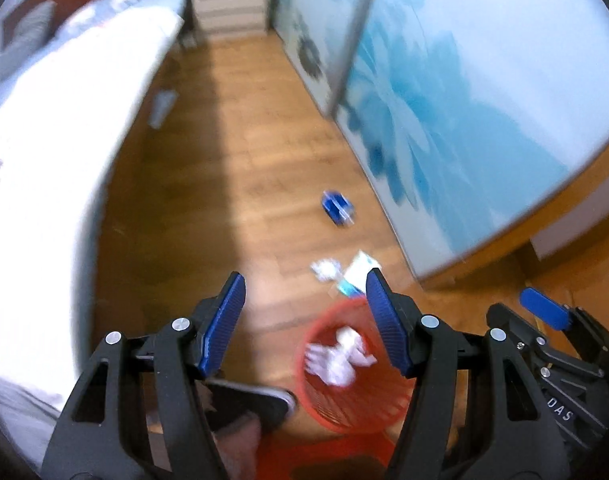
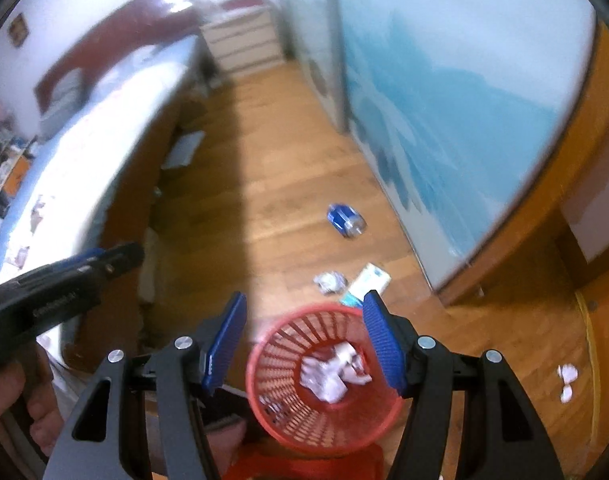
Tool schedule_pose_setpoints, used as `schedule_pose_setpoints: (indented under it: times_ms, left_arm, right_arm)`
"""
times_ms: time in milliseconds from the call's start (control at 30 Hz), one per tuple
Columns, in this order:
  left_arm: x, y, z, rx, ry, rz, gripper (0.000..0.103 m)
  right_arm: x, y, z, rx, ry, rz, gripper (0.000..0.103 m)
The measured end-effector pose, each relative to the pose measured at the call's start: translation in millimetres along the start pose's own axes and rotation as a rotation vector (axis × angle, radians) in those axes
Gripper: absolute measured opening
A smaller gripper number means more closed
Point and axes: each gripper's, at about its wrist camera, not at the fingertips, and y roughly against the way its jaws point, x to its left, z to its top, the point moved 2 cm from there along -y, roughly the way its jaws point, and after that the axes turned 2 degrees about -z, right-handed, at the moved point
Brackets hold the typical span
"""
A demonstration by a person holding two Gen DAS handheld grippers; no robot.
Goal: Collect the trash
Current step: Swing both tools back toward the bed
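Wooden floor (image 2: 288,184) | red basket (image 2: 272,364): crumpled paper (image 2: 332,372) | both hand-held grippers open, empty

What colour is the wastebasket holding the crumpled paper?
Red, with an openwork lattice wall; the wastebasket shows best in the right wrist view.

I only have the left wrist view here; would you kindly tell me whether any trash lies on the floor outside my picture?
Observer: Yes, white paper scraps lie on the floor far to the right of the red basket.
Operator: Thank you. Is the right gripper carrying anything?
Observer: No, the right gripper is open and empty above the basket.
Operator: Is the basket solid-walled?
Observer: No, its wall is open lattice, with crumpled paper inside.
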Motion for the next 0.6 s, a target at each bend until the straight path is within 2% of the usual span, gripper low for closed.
schedule_pose_setpoints:
  times_ms: [133,300,467,600]
  left_arm:
    - [44,34,7,-0.065,0.044,0.098,0.063]
    - [99,69,7,-0.137,0.117,0.173,0.063]
    - [164,104,-3,-0.206,0.218,0.232,0.064]
    - [230,133,-19,-0.257,0.316,0.313,0.066]
  right_arm:
    - [49,10,16,-0.043,0.060,0.046,0.062]
    - [113,20,27,-0.081,0.132,0.094,0.062]
    - [189,23,32,-0.101,0.224,0.160,0.063]
    - [260,26,34,-0.125,0.310,0.226,0.065]
